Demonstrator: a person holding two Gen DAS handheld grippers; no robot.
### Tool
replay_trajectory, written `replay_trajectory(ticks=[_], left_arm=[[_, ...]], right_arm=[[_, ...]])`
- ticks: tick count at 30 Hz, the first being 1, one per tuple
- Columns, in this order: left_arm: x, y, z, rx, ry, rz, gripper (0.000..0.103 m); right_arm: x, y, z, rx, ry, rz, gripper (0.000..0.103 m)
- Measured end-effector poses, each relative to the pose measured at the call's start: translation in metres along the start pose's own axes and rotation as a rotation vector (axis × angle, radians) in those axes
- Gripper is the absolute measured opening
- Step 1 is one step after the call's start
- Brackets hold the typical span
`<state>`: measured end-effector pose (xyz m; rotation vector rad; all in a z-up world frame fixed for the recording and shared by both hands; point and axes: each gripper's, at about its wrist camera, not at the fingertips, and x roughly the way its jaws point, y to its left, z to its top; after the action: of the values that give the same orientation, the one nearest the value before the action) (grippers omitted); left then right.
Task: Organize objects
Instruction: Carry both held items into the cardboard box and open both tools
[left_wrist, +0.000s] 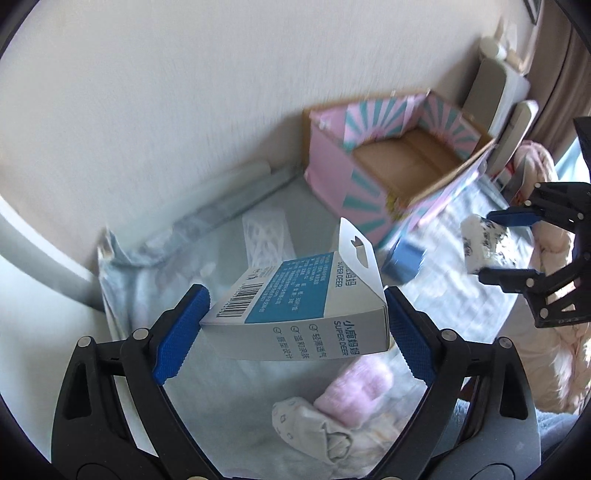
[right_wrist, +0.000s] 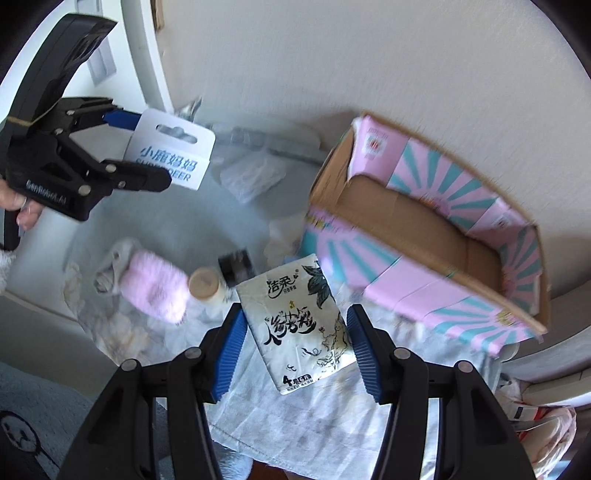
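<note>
Ahead of your left gripper (left_wrist: 295, 314), clamped on the boxed pack (left_wrist: 295, 314), lies the cardboard box (left_wrist: 402, 162); lower gently while the right gripper (right_wrist: 295, 347) pinches the tissue packet (right_wrist: 299, 328).

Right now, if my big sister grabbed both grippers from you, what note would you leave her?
Left gripper: jaws shut on the white and blue cardboard Super Deer box, held in the air.
Right gripper: jaws shut on the white tissue pack with black brush lettering.
The pink and teal striped cardboard carton sits open by the wall; its visible floor looks bare.
Left on the pale cloth: fluffy pink roll, small wooden-capped bottle, grey patterned fabric bundle, small blue box.
Nothing looks packed yet; probably both held items go in the carton next.
</note>
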<state>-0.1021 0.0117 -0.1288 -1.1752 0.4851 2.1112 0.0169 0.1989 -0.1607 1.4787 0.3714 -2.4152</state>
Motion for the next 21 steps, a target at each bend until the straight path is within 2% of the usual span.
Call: replay_trajectory(ticks=[6, 12, 16, 21], left_arm=[[-0.030, -0.015, 0.037, 0.020, -0.071, 0.013, 0.093], [-0.046, -0.038, 0.078, 0.020, -0.130, 0.037, 0.093], [-0.044, -0.055, 0.103, -0.001, -0.153, 0.028, 0.093], [-0.026, -0.079, 0.130, -0.024, -0.162, 0.022, 0.093]], right_arm=[[-0.040, -0.026, 0.025, 0.032, -0.070, -0.010, 0.052], [-0.072, -0.068, 0.048, 0.050, -0.124, -0.019, 0.052], [-0.086, -0.104, 0.059, 0.073, -0.134, -0.010, 0.052], [-0.085, -0.159, 0.067, 0.139, -0.125, 0.030, 0.052]])
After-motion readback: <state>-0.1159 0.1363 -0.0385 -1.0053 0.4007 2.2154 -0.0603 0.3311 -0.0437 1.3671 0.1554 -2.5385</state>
